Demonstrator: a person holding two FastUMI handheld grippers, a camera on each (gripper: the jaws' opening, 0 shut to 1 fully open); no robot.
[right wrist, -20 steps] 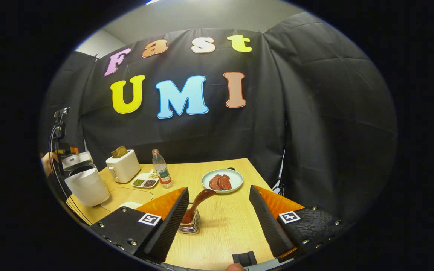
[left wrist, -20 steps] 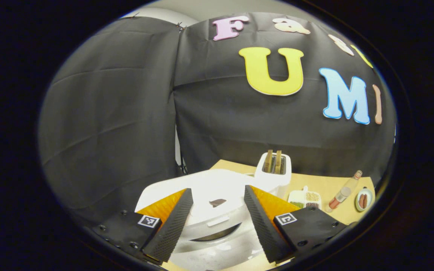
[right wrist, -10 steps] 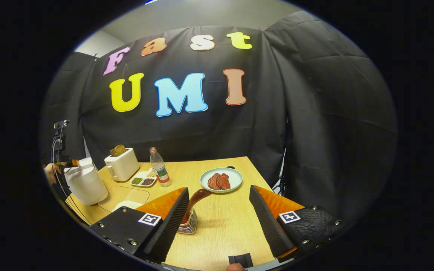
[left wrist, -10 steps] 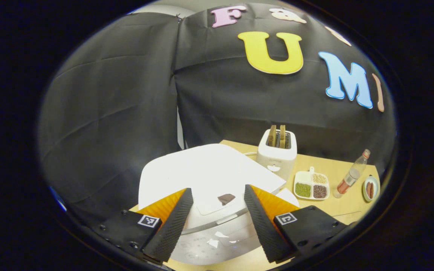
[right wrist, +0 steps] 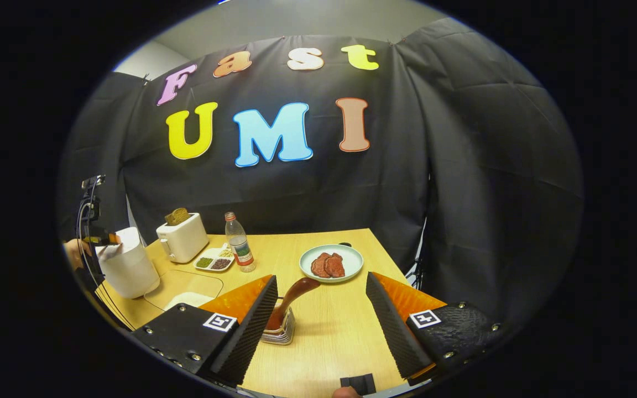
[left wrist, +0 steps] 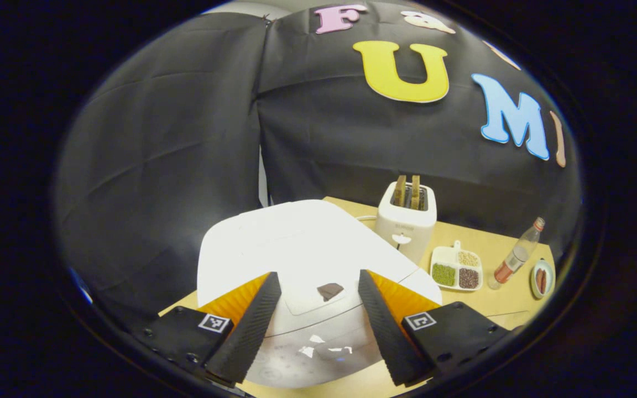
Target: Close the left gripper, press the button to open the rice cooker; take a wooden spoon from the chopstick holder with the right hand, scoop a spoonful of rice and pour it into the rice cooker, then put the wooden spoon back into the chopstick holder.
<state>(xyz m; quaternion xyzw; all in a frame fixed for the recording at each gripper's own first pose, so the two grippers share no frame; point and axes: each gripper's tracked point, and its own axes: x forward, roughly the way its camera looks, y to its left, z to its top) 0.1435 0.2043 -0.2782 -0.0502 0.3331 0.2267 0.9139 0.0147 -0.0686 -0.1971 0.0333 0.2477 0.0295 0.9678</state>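
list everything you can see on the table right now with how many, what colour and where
rice cooker: 1, white, lid down, table's left end
toaster: 1, white, bread in slots, beside cooker
divided dish: 1, white, green, tan and dark grains, by toaster
bottle: 1, clear, red cap, beside dish
plate: 1, pale, reddish slices, table middle
wooden spoon: 1, dark brown, standing in chopstick holder
tray: 1, clear, white rice inside, front left
left gripper: open, over cooker
right gripper: open, near spoon

Light wooden surface [right wrist: 324,342], white rice cooker [right wrist: 128,270] at its left edge, toaster [right wrist: 182,241], divided grain dish [right wrist: 214,261], bottle [right wrist: 239,250], plate of meat [right wrist: 330,263], chopstick holder [right wrist: 280,330]
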